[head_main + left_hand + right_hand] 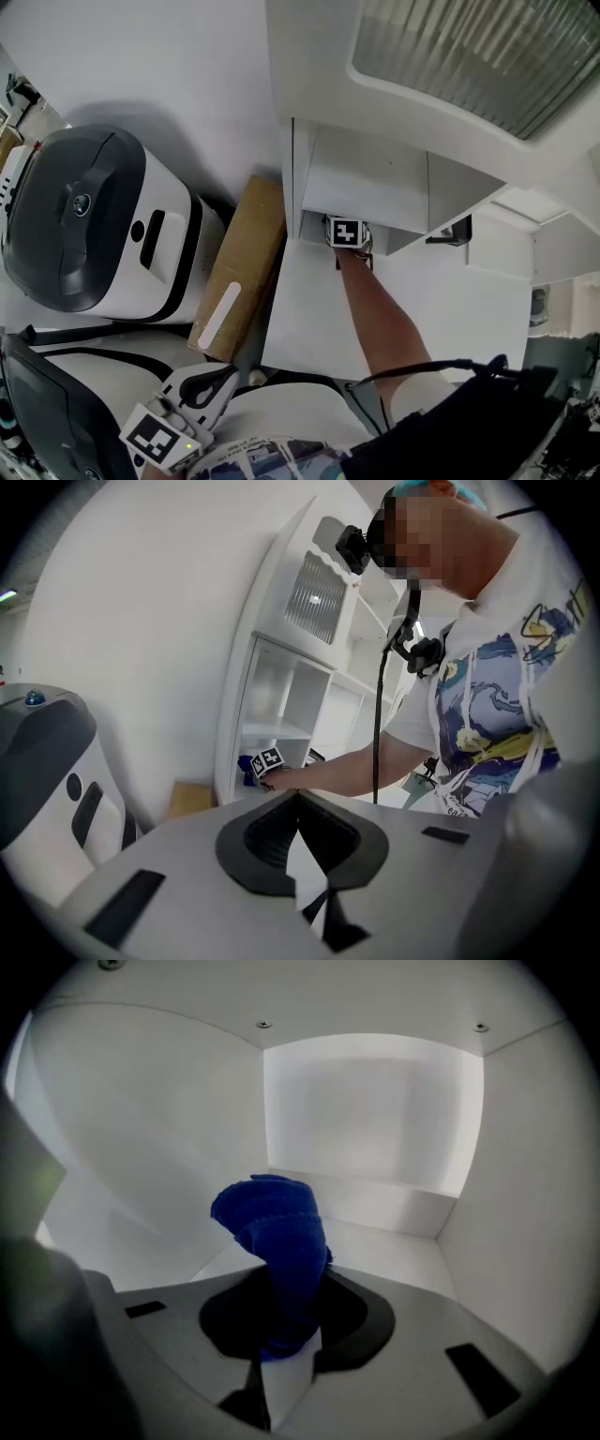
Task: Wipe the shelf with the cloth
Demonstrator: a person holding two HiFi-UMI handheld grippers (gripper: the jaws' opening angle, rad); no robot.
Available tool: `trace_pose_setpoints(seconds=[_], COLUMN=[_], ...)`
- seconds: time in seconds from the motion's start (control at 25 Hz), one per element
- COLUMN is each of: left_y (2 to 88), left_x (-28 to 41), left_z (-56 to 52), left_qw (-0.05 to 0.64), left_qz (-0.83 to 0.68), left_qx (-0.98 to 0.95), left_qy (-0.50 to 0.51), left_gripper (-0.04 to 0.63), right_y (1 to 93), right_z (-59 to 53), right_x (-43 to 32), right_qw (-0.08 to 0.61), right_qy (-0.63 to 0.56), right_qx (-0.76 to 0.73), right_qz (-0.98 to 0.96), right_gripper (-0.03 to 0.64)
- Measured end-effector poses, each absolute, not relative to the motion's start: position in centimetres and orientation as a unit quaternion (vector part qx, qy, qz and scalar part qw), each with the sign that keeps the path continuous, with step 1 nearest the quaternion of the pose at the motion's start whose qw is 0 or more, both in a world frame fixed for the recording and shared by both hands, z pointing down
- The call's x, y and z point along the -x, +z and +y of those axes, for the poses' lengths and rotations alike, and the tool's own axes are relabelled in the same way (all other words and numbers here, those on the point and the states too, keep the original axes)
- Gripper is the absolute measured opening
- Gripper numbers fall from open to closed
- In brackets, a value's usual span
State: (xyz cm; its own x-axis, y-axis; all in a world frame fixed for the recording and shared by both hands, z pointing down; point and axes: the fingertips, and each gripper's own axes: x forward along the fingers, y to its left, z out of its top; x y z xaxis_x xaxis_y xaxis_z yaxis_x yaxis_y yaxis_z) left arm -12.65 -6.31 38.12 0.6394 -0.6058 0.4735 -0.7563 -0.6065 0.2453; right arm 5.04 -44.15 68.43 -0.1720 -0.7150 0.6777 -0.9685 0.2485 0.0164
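right tool (289, 1283) clamps blue cloth (272, 1218) | shelf (394, 1232) walls close left, right, ahead | left tool (298, 797) jaws together, empty | cardboard box (246, 262) left of right tool, outside shelf

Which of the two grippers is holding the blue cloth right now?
The right gripper: its jaws clamp the blue cloth inside the shelf, while the left gripper is shut on nothing, held away from it.

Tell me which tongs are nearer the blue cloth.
Right. The right tongs are clamped on the blue cloth inside the white shelf compartment. The left tongs, shut and empty, are held back well outside that shelf.
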Motion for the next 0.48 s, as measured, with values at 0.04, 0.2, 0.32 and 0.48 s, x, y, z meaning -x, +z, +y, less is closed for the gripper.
trace_pose_setpoints(seconds=[0.04, 0.2, 0.32, 0.48], left_y=[38.2, 38.4, 38.5, 38.4], left_x=[12.5, 11.9, 11.7, 11.2], left_z=[-6.4, -6.7, -6.8, -6.9], left_qw=[0.217, 0.214, 0.215, 0.212], left_qz=[-0.382, -0.364, -0.354, -0.345], left_qx=[-0.881, -0.889, -0.892, -0.896], left_qy=[0.176, 0.180, 0.181, 0.182], left_gripper=[0.012, 0.012, 0.012, 0.012], right_y=[69.2, 70.0, 69.0, 68.5], right_z=[-44.1, -43.2, -42.7, -42.4], right_x=[-5.8, -9.2, -11.2, -12.4], right_qw=[0.291, 0.293, 0.285, 0.272], right_qy=[0.224, 0.250, 0.243, 0.231], right_qx=[-0.579, -0.602, -0.626, -0.646], right_qz=[-0.728, -0.699, -0.684, -0.675], right_gripper=[0.100, 0.100, 0.100, 0.100])
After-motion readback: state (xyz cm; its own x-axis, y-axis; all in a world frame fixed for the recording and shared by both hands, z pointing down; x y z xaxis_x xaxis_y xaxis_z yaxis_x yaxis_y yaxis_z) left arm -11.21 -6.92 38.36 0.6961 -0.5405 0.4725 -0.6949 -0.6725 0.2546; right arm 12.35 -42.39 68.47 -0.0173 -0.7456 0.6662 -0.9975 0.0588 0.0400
